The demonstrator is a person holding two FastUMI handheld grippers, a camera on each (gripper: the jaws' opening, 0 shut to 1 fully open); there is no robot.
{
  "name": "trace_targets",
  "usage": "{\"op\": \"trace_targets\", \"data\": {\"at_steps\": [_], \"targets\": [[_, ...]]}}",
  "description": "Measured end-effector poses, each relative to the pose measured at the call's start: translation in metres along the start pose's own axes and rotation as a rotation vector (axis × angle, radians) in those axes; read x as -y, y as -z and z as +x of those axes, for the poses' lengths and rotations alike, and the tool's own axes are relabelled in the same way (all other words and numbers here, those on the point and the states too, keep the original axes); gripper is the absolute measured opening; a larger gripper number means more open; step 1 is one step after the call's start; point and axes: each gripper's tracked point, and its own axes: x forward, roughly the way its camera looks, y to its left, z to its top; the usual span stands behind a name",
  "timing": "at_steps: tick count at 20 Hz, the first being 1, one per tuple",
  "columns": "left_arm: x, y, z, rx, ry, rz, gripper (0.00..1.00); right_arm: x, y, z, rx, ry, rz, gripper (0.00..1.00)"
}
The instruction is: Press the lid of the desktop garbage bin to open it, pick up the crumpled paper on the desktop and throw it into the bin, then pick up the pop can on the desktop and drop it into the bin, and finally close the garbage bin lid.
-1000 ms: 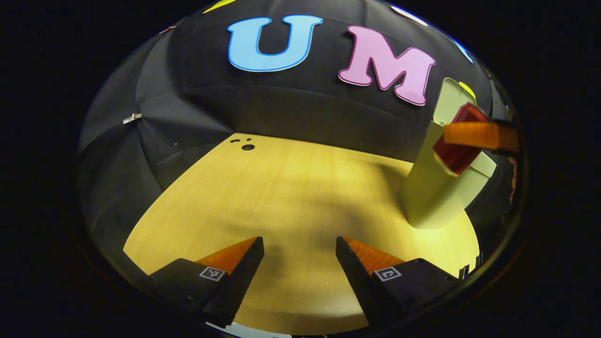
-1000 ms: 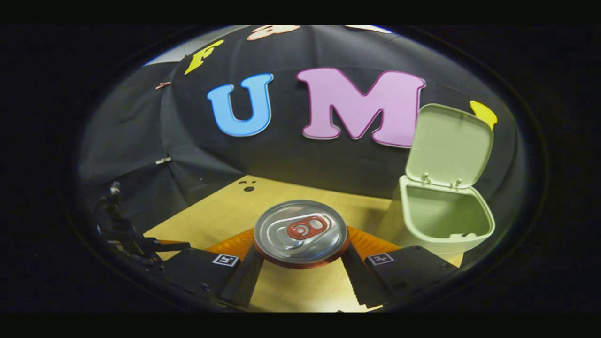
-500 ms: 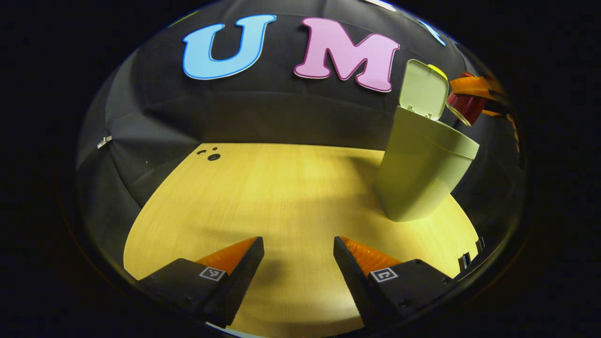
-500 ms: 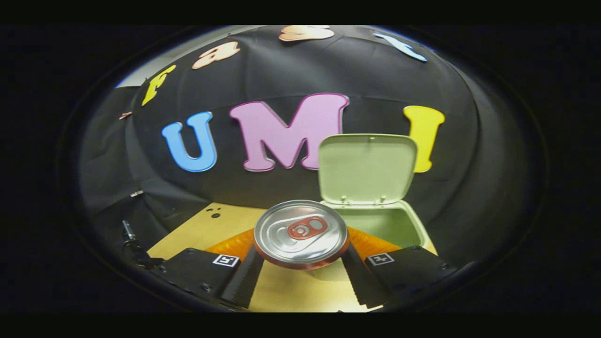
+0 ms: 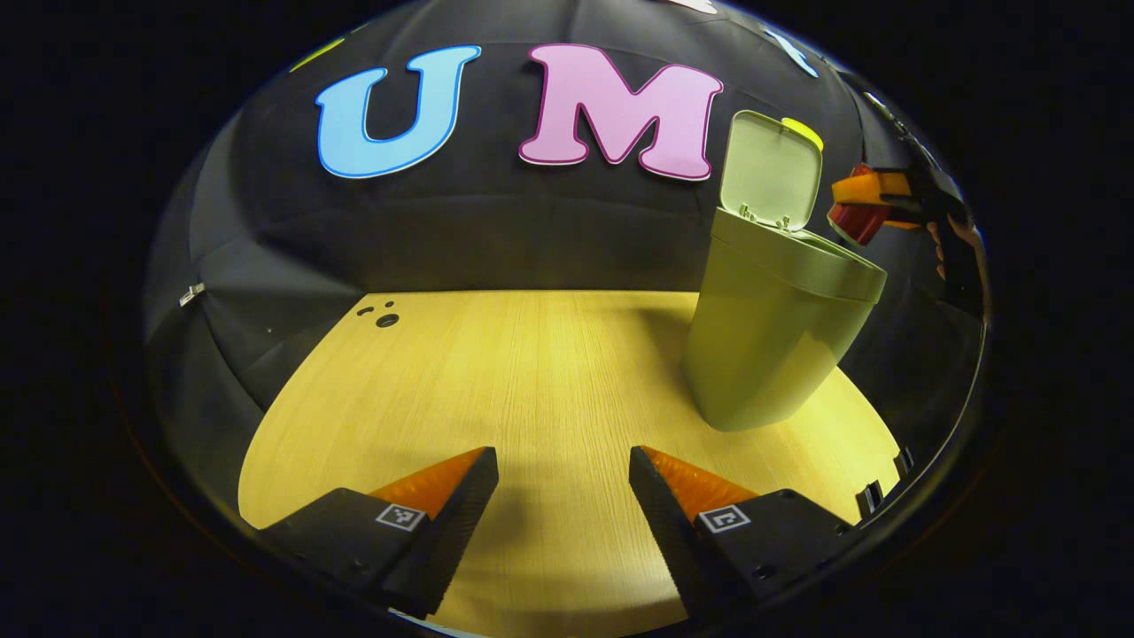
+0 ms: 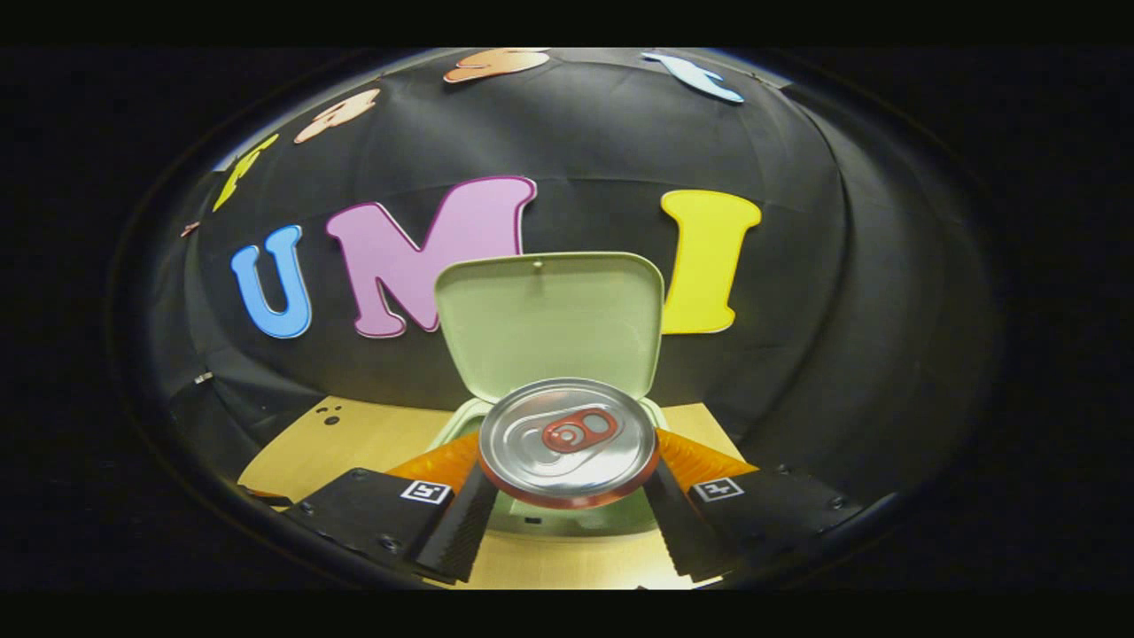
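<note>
We judge the task late: no paper on the desk [image 5: 532, 372], lid [image 6: 549, 323] up, drop and lid closing left. Near: right gripper [image 6: 567, 509] clenched on the can [image 6: 567, 440], one finger each side, top facing the camera. Just beyond and below sits the bin [image 6: 567, 523], the can over its mouth. Left gripper [image 5: 563, 523] released, jaws apart over bare desk, bin farther right
</note>
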Motion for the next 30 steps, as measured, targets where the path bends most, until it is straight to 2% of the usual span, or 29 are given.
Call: {"op": "trace_targets", "data": {"at_steps": [6, 9, 11, 12, 13, 14, 17, 21, 25, 28, 30], "targets": [[-0.002, 0.014, -0.007, -0.025, -0.07, -0.06, 0.96, -0.003, 0.023, 0.031, -0.048, -0.035, -0.003, 0.85], [-0.005, 0.015, -0.017, -0.018, -0.106, -0.065, 0.96, -0.011, 0.02, 0.039, -0.043, -0.055, 0.002, 0.86], [-0.011, 0.012, -0.025, -0.007, -0.138, -0.067, 0.96, -0.017, 0.011, 0.04, -0.022, -0.077, 0.003, 0.96], [-0.013, 0.011, -0.03, -0.001, -0.157, -0.069, 0.96, -0.019, 0.005, 0.04, -0.011, -0.087, 0.001, 0.95], [-0.015, 0.007, -0.035, 0.009, -0.178, -0.072, 0.96, -0.021, -0.003, 0.039, 0.011, -0.1, -0.003, 0.95], [-0.015, -0.002, -0.045, 0.034, -0.218, -0.084, 0.96, -0.025, -0.019, 0.036, 0.043, -0.122, -0.026, 1.0], [-0.008, -0.019, -0.065, 0.088, -0.275, -0.112, 0.96, -0.023, -0.059, 0.027, 0.122, -0.129, -0.083, 1.0], [0.004, -0.03, -0.082, 0.125, -0.268, -0.133, 0.96, -0.031, -0.103, 0.021, 0.165, -0.139, -0.057, 1.0], [0.004, -0.034, -0.087, 0.128, -0.269, -0.1, 0.96, -0.036, -0.146, 0.025, 0.21, -0.123, -0.08, 1.0], [0.005, -0.032, -0.086, 0.129, -0.241, -0.132, 0.96, -0.043, -0.178, 0.036, 0.248, -0.101, -0.107, 1.0], [0.0, -0.029, -0.085, 0.127, -0.235, -0.149, 0.96, -0.051, -0.188, 0.044, 0.241, -0.105, -0.076, 1.0]]}}
